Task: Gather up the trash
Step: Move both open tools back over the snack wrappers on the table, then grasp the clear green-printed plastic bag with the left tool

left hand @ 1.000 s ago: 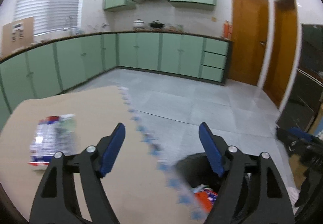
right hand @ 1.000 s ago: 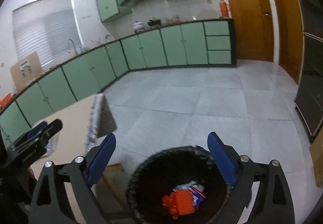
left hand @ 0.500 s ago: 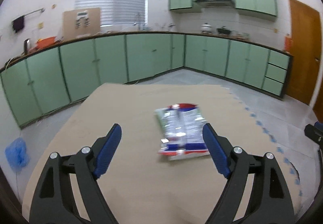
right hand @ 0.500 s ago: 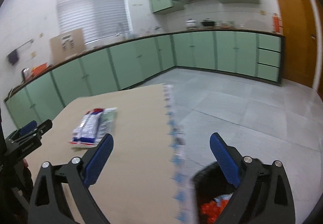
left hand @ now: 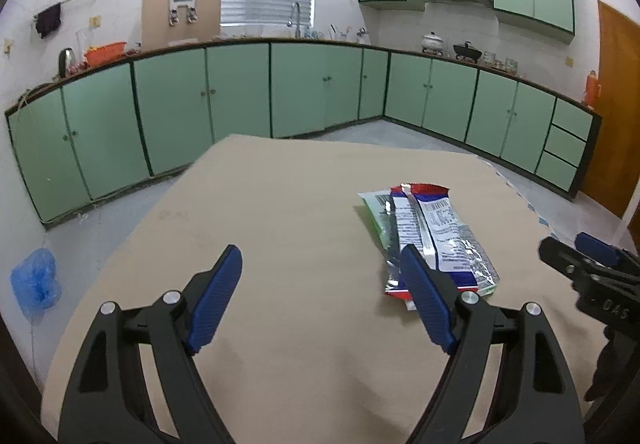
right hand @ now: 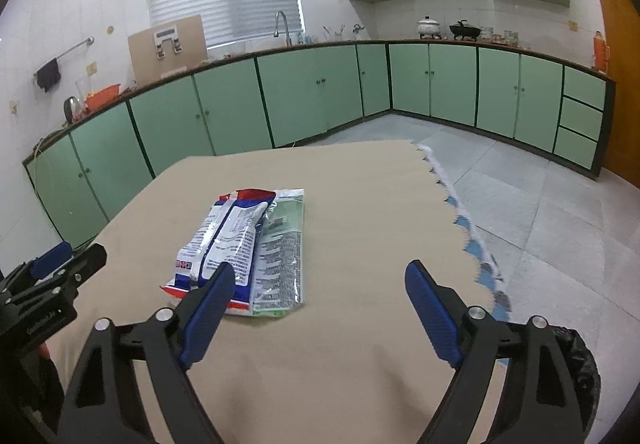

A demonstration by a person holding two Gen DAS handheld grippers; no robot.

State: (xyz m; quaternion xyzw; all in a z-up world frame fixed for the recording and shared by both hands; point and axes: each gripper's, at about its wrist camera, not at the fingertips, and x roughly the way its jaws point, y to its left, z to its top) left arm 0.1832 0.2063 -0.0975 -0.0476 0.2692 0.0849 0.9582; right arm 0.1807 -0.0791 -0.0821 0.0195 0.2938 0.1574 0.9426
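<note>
Fingers of both tools are spread wide with nothing between them: we are holding the left hand-held gripper (left hand: 320,276) and the right hand-held gripper (right hand: 318,298) released and empty above the near part of the desk (left hand: 280,203).

A second ago we were facing the black trash bin (right hand: 580,360) on the floor, where an orange wrapper already lay; since then we have been swinging both tools back toward the tan surface, and only the bin's rim is now peeking in at the lower right of the right wrist view. We take that to mean one piece is disposed of and we are returning for the next.

A little farther out, the remaining trash is lying flat on the desk: a white, blue and red snack wrapper (left hand: 440,236) overlapping a green wrapper (right hand: 282,240) beneath it. From the left wrist view the pair sits just past the right finger; from the right wrist view just past the left finger, so it lies between the two tools.

We judge the next step to be a pinch on the thin, slippery foil edge.

Beyond, green cabinets (left hand: 240,91) are lining the far walls.
</note>
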